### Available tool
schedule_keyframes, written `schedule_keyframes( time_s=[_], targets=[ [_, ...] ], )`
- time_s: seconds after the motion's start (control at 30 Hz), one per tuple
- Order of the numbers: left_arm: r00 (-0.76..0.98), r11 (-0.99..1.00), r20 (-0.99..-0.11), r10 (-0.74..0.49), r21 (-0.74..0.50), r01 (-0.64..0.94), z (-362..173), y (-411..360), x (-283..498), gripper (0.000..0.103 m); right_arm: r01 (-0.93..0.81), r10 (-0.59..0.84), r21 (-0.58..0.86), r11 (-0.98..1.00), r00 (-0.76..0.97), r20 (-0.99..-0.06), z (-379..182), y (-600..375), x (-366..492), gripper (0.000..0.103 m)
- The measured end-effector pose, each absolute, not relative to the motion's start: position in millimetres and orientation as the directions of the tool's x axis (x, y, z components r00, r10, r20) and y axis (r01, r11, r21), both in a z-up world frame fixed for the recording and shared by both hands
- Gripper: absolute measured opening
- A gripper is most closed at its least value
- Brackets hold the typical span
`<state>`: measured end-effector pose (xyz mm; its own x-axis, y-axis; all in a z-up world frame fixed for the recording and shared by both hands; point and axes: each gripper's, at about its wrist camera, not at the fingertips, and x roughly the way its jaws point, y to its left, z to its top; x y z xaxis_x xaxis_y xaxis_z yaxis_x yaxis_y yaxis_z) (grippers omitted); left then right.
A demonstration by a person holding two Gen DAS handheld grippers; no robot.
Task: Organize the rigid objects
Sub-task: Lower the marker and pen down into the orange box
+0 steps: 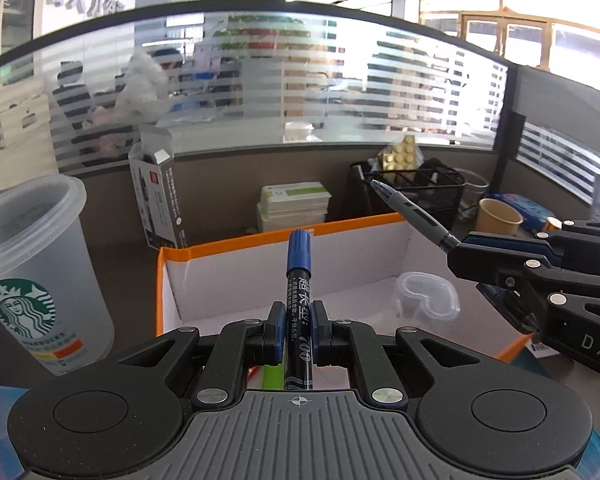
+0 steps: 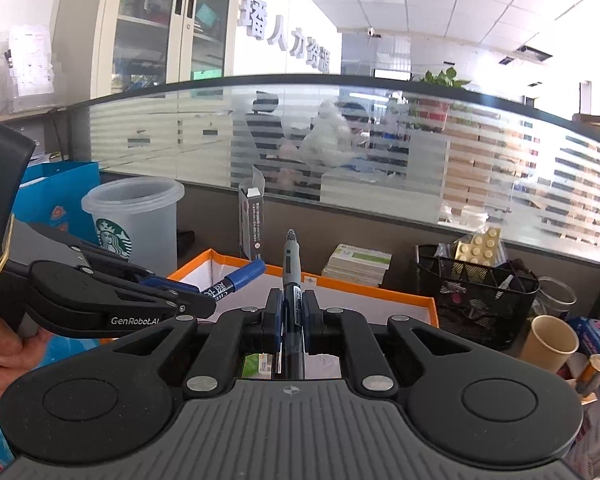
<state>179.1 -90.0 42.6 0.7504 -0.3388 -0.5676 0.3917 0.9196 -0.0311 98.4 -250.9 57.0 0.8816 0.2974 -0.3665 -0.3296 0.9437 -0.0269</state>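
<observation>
Both grippers grip pens; clear cup (image 1: 428,295) left-view only.

Bright daylight, blown-out windows perhaps at right, heavy fisheye bending, dark corners

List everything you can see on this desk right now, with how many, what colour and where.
Blue marker: 1, blue cap, clamped in left gripper above the box.
Grey pen: 1, grey, clamped in right gripper.
Orange-edged box: 1, white inside, centre.
Clear plastic cup: 1, transparent, inside the box.
Starbucks cup: 1, frosted, left of the box.
Marker carton: 1, grey, open, behind the box.
Mesh organizer: 1, black, right.
Paper cup: 1, tan, right.
Stacked booklets: white-green, behind the box.
Left gripper: black.
Right gripper: black.
</observation>
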Motion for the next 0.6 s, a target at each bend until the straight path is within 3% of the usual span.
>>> schedule_keyframes(
  time_s=[0.6],
  targets=[
    [0.695,0.925,-0.654,-0.299,-0.021,0.379,5,-103,222,0.01,-0.346,0.295,-0.007,0.938,0.81,-0.506,21,-238,160,0.009]
  ],
)
